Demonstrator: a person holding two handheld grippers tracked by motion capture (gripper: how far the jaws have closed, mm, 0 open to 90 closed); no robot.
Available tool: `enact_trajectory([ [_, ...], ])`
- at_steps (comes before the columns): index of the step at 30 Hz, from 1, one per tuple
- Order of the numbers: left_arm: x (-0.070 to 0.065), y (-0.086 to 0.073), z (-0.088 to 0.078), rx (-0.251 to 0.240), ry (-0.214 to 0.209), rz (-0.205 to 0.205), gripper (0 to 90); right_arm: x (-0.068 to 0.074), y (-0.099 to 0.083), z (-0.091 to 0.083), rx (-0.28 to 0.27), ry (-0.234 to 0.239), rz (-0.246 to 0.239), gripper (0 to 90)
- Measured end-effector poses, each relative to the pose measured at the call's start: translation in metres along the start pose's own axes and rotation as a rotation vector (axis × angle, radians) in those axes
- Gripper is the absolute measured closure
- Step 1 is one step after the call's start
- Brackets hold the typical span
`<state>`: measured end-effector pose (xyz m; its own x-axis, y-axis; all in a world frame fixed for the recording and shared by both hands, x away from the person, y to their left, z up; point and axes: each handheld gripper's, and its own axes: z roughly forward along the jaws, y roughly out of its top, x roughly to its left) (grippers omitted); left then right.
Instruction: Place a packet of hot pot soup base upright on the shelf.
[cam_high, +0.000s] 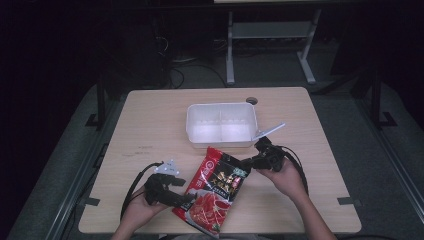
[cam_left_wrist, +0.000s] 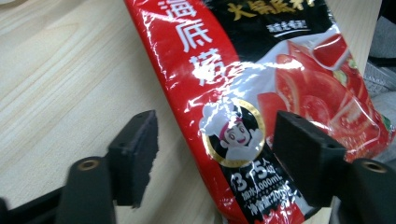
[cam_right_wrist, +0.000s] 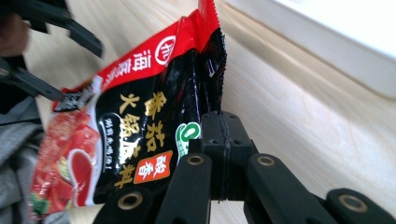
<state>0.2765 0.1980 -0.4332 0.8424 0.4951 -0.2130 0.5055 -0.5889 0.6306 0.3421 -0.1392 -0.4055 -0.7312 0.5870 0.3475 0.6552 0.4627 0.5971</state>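
My right gripper (cam_right_wrist: 219, 140) is clamping the hotpot soup base packet (cam_high: 217, 187) at its 1 o'clock edge; my left gripper (cam_left_wrist: 215, 154) is standing apart around its 7 o'clock end.

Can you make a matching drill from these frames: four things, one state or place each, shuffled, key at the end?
Things:
1. left hand-held gripper
2. right hand-held gripper
3. sauce packet
4. white tub

States or places:
A. stands at the middle of the table, beyond the packet
B. jaws shut on the packet's edge
C. red and black, lying between the two hands
D. jaws apart, with the packet's red edge between them

Pairs: 1-D, 2-B, 3-C, 4-A
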Motion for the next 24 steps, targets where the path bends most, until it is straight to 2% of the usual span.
enact_trajectory([
  [7,0.003,-0.001,0.003,-0.003,-0.042,-0.017,24.0,0.02,0.011,-0.015,-0.042,0.005,-0.057,89.1],
  [12,0.003,-0.001,0.005,-0.006,-0.068,-0.018,23.3,0.041,0.023,-0.028,-0.073,0.02,-0.115,89.1],
  [15,0.003,-0.001,0.005,-0.009,-0.078,-0.018,23.3,0.048,0.027,-0.031,-0.083,0.029,-0.135,89.2],
  [16,0.004,-0.001,0.005,-0.012,-0.083,-0.017,23.3,0.056,0.03,-0.034,-0.093,0.037,-0.156,89.2],
  [18,0.004,0.0,0.004,-0.018,-0.097,-0.02,23.4,0.06,0.032,-0.036,-0.099,0.041,-0.164,89.2],
  [20,0.004,0.0,0.004,-0.028,-0.122,-0.027,25.0,0.07,0.036,-0.038,-0.111,0.052,-0.191,89.2],
  [21,0.004,0.0,0.004,-0.028,-0.122,-0.027,26.4,0.07,0.036,-0.038,-0.111,0.052,-0.191,89.2],
  [22,0.005,0.0,0.003,-0.037,-0.155,-0.031,29.6,0.075,0.038,-0.038,-0.121,0.064,-0.201,89.3],
  [23,0.005,0.0,0.003,-0.037,-0.155,-0.031,32.4,0.075,0.038,-0.038,-0.121,0.064,-0.201,89.3],
  [24,0.006,-0.001,0.002,-0.054,-0.188,-0.031,36.8,0.078,0.04,-0.038,-0.125,0.067,-0.214,89.3],
])
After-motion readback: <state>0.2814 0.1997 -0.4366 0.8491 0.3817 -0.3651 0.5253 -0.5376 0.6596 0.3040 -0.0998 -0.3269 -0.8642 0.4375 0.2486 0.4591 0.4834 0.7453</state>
